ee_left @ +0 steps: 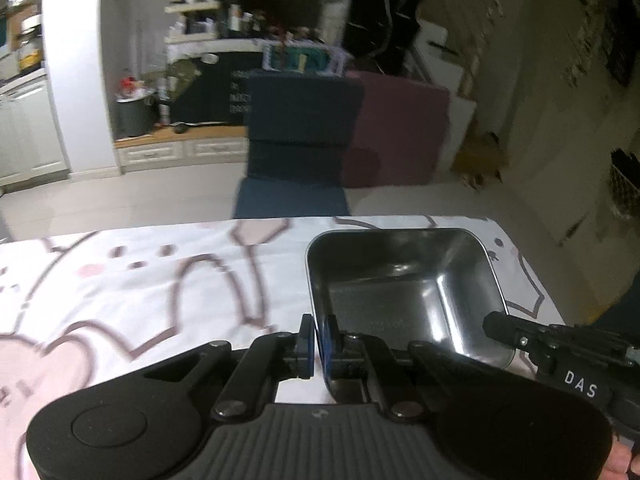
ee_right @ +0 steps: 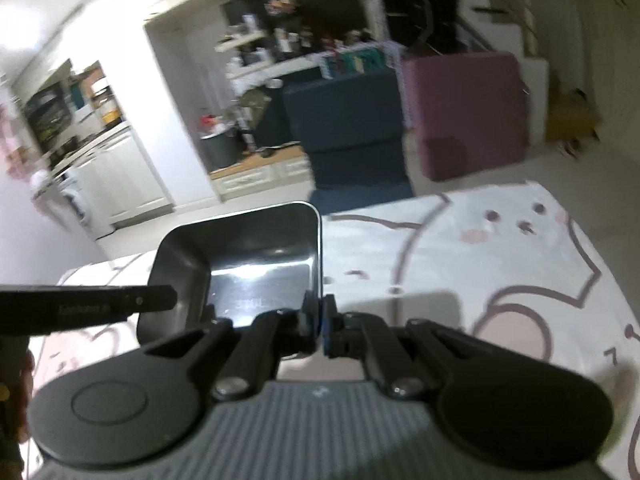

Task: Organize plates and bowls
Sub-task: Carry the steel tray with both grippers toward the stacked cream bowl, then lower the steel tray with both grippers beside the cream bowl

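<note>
1. Both tongs pinch one steel tray [ee_left: 404,292]: the left gripper [ee_left: 318,334] clamps its near-left rim, the right gripper [ee_right: 320,320] its near-right rim.
2. The tray seems held just above the tablecloth [ee_left: 140,280]; placing it remains, I judge. No plates or bowls show.
3. The left view shows the tray's whole basin; the right view alone shows a kitchen doorway [ee_right: 80,128] far left.

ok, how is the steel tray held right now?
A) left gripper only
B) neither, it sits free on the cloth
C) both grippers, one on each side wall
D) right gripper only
C: the left gripper and the right gripper each pinch a side wall of the square steel tray.
</note>
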{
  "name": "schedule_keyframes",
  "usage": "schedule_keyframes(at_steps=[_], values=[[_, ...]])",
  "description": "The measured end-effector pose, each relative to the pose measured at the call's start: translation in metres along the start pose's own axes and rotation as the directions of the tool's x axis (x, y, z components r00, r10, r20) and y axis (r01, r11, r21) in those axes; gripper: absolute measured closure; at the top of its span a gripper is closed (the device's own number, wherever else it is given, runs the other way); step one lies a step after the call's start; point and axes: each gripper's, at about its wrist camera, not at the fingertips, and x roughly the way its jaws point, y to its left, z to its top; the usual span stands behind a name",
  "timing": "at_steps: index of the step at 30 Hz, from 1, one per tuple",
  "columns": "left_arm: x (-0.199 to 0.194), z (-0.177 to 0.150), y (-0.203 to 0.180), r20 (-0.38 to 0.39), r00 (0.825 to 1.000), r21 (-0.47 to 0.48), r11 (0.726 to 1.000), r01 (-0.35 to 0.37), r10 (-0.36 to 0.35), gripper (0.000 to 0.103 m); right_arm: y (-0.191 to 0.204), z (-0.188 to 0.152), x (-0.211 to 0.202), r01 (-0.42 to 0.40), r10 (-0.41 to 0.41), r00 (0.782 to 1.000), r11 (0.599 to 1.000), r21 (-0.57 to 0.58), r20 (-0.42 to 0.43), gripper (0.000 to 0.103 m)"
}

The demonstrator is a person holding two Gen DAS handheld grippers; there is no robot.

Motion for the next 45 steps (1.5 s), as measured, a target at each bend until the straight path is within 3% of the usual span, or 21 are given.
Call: schedule_keyframes(at_steps=[9,20,30,45], values=[[-0.099,-0.046,0.065,0.054,0.995,-0.074,0.994,-0.079,0.083,0.098,0.094,-0.030,-0.050,-0.108,0.108,0.994,0.989,-0.097,-0.004,0.099],[-0.153,-0.127,0.139,-0.002,0.982,-0.157,0.970,-0.185,0.187,0.098,0.190,-0.100,-0.079,-0.202,0.187,0.978,0.962,-0.182,-0.097,0.098],[-0.145,-0.185,0.181,-0.095,0.967,-0.181,0.951,-0.252,0.238,0.098,0.253,-0.158,-0.073,-0.204,0.146,0.969,0.927,-0.314,-0.197,0.096],[-0.107,-0.202,0.190,-0.208,0.933,-0.065,0.948,-0.311,0.292,0.094,0.275,-0.191,-0.055,-0.210,0.089,0.946,0.902,-0.378,-0.312,0.094]])
